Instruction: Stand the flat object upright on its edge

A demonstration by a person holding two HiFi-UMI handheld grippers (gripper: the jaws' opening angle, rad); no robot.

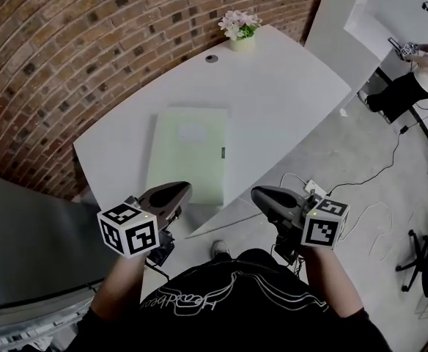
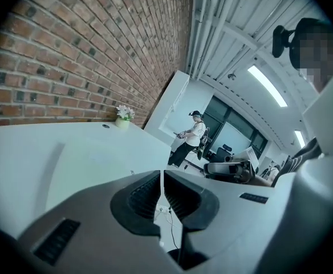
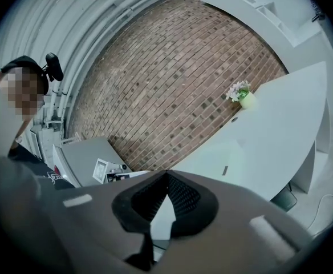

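While the pale green flat object (image 1: 188, 152) lies flat at mid-frame on the white table (image 1: 287, 94), the 2 grippers sit just below it in the frame. Left gripper (image 1: 185, 191) and right gripper (image 1: 256, 193) each have jaws pressed together on nothing. At upper centre, 1 small pot (image 1: 242, 44) holds pale flowers (image 1: 239, 22).

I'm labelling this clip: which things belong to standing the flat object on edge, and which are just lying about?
Job: pale green flat board, lying flat on the white table; left gripper and right gripper, both shut, empty.
Lying about: flower pot, round table grommet, floor cables.
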